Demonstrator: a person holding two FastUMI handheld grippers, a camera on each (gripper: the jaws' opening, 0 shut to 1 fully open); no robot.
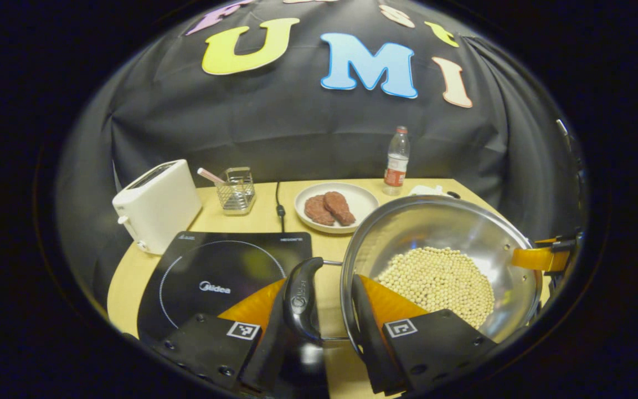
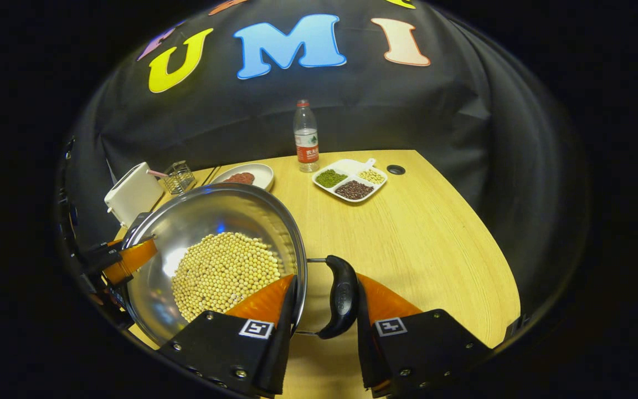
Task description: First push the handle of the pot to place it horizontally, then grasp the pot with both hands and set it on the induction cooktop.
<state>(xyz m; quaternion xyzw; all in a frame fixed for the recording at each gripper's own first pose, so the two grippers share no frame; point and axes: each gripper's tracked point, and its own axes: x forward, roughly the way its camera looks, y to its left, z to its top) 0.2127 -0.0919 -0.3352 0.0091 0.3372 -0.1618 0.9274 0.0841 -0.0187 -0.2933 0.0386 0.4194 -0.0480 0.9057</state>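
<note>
A steel pot [image 1: 435, 227] holding soybeans [image 1: 441, 280] sits just right of the black induction cooktop [image 1: 214, 277]. My left gripper [image 1: 322, 282] is shut across the pot's black left handle [image 1: 302, 299] and the rim, with one finger outside the handle and the other inside the pot wall. In the right gripper view, my right gripper [image 2: 327, 280] clamps the opposite black handle [image 2: 344, 299] and the rim of the pot [image 2: 214, 216] the same way. Each view shows the other gripper on the far rim [image 1: 540, 257] [image 2: 125, 260]. I cannot tell whether the pot rests on the table.
A white toaster [image 1: 155, 205], a wire holder [image 1: 236, 191] and the cooktop's cable [image 1: 279, 208] stand behind the cooktop. A plate [image 1: 363, 199] of meat and a water bottle [image 1: 396, 160] are at the back. A divided dish [image 2: 346, 164] of beans lies right of the bottle.
</note>
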